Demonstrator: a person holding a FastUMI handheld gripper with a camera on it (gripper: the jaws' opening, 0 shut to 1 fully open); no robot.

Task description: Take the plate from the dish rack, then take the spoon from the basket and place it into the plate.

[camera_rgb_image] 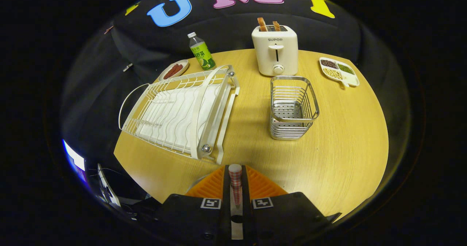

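My gripper [236,187] hangs over the near edge of the round wooden table [328,158]. It is shut on a slim spoon [235,175] whose red-checked handle with a pale rounded end stands up between the two fingers; its bowl is hidden. Beyond the fingers to the right stands the wire metal basket [292,107], with nothing showing inside it. Beyond them to the left the white dish rack [178,111] lies with no plate in its slots.
At the back of the table stands a white toaster [274,50] with two toast slices. A green-labelled bottle [201,52] and a small dish of sausages [174,70] sit behind the rack. A divided dish of beans [339,70] is at the far right.
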